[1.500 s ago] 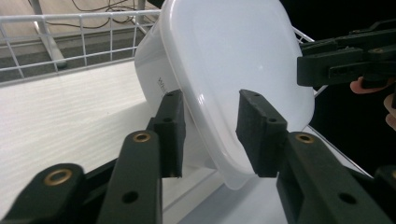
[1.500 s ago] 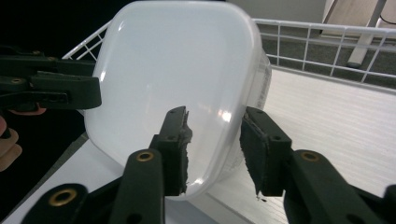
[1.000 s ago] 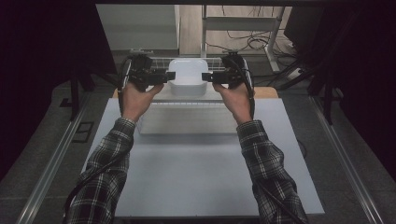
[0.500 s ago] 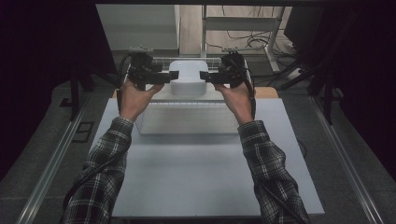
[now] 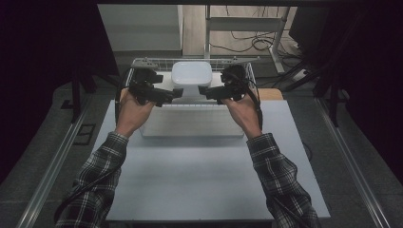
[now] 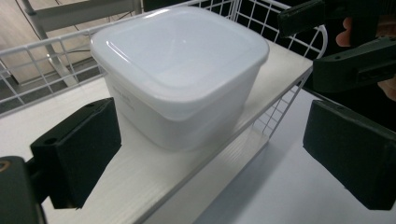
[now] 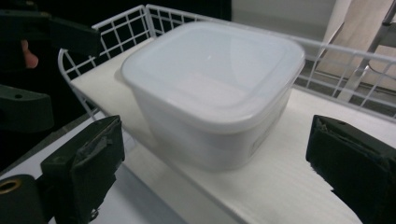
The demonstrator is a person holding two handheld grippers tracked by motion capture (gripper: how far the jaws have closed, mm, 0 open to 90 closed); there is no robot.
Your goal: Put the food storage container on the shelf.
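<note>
Both grippers have closed in from a second ago and now flank the white lidded plastic tub (image 5: 191,76), which sits on the pale wooden shelf (image 6: 154,179) inside the white wire rack (image 7: 116,25). Left gripper (image 5: 177,93) and right gripper (image 5: 203,90) stand wide open, holding nothing. We judge this a two-sided approach; next we need jaws square on the tub walls.

Grey table (image 5: 199,180) carries white wire-railed shelf (image 6: 154,182); lidded white container (image 6: 182,70) on shelf
</note>
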